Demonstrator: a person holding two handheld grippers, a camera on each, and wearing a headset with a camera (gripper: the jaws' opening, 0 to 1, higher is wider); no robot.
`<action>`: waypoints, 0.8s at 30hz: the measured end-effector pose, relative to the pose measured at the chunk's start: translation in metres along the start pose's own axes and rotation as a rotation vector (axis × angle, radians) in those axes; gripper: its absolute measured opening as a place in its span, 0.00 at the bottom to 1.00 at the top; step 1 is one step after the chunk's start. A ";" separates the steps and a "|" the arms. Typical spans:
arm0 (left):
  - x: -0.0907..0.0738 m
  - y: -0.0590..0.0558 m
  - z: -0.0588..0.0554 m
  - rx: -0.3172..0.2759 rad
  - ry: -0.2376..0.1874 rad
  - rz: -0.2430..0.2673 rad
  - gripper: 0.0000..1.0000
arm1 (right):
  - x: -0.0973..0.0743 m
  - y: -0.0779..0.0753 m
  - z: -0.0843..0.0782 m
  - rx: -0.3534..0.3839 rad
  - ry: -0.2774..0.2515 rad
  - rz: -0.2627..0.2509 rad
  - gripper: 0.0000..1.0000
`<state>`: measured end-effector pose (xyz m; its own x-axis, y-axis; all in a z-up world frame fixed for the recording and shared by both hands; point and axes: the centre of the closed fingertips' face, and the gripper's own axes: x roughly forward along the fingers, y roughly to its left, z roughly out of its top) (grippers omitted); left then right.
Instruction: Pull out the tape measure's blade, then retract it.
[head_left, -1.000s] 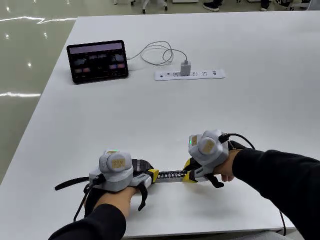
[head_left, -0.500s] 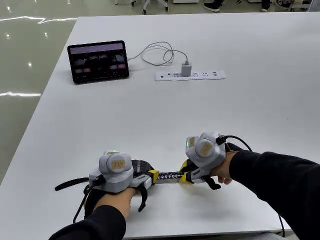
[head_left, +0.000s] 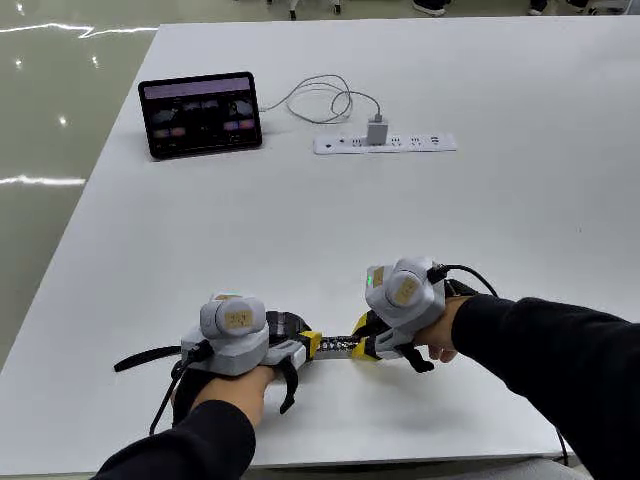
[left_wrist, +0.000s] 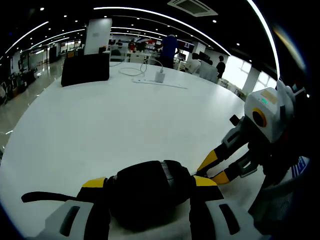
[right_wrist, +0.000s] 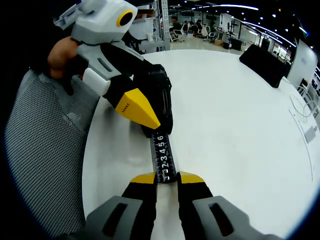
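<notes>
Bracing the tape measure case between its jaws, the left gripper steadies it so the right gripper, at three o'clock, can guide the pinched blade.

Tape measure case sits on the surface at its near edge, between the left tongs. Blade extends rightward to the right tongs. Tablet stands far behind, with the power strip to its right.

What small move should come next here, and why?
Probably ease the right tongs toward the tape measure case clamped in the left tongs: the blade between them has shortened over the last second, but a short stretch is out.
</notes>
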<state>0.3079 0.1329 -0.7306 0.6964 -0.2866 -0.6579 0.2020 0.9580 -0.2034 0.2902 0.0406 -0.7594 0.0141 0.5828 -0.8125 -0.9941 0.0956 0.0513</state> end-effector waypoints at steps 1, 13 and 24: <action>0.000 0.000 0.000 0.001 0.000 0.000 0.60 | 0.000 0.000 0.000 -0.002 -0.002 0.000 0.11; -0.001 0.000 0.000 -0.005 -0.001 -0.001 0.60 | 0.004 0.001 0.004 -0.008 -0.010 0.004 0.11; -0.001 0.000 0.000 -0.009 -0.003 -0.002 0.60 | 0.007 0.001 0.009 0.004 -0.025 0.001 0.11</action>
<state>0.3072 0.1333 -0.7305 0.6981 -0.2887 -0.6552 0.1977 0.9572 -0.2112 0.2899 0.0524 -0.7598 0.0160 0.6032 -0.7974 -0.9937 0.0979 0.0541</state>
